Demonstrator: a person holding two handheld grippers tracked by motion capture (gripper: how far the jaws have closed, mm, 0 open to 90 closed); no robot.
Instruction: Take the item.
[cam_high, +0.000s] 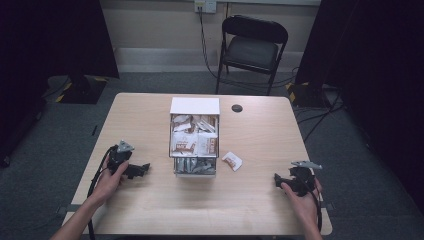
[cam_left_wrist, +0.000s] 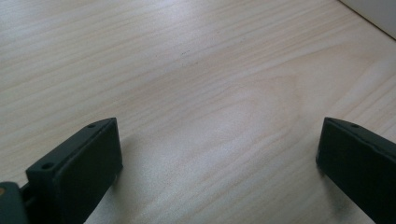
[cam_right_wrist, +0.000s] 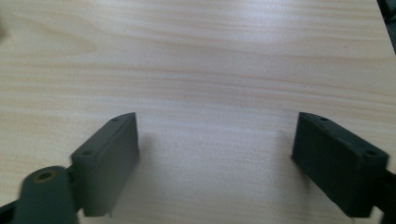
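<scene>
A clear box (cam_high: 194, 145) with a white lid end stands mid-table, packed with several brown-and-white sachets. One loose sachet (cam_high: 232, 161) lies on the wood just right of the box. My left gripper (cam_high: 142, 169) rests on the table to the box's left, held by a hand, jaws pointing right. In the left gripper view it (cam_left_wrist: 219, 154) is open over bare wood. My right gripper (cam_high: 278, 180) sits near the front right corner, jaws pointing left. The right gripper view shows it (cam_right_wrist: 217, 149) open too, nothing between the jaws.
The wooden table (cam_high: 150, 210) has a round black cable grommet (cam_high: 237, 108) behind the box. A black folding chair (cam_high: 252, 47) stands beyond the far edge. Cables trail on the floor at right. A pale edge (cam_left_wrist: 373, 14) shows at the top right of the left gripper view.
</scene>
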